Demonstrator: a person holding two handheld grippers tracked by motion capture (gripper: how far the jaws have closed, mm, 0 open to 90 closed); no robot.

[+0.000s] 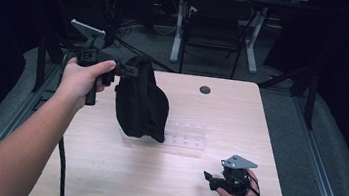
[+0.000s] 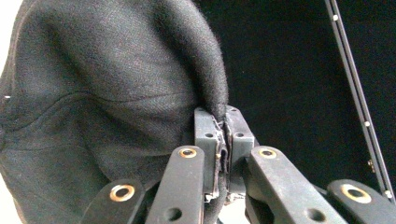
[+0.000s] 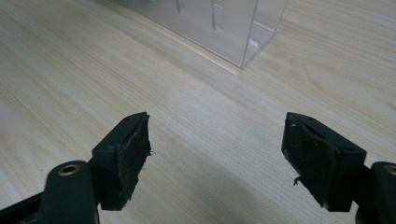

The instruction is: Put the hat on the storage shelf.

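Lifting black cloth bag (image 1: 141, 99) off the desk (image 1: 103, 170) with my left gripper (image 1: 124, 69).
Left jaws are pinching a fold of the bag tight, hanging it above the clear organizer (image 1: 185, 137) near the desk's left-back side; right gripper (image 1: 209, 178) is resting wide open and empty by the front right edge. I'm keeping the pinch firm, lifting slowly.

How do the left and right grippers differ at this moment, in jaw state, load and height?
The left gripper has its jaws shut on a fold of the black cloth; the right gripper stands with jaws wide apart and nothing between them. The left one is raised above the table, with the cloth hanging from it beside the clear plastic organizer; the right one sits low at the table's near edge. Both are black and hand-held.
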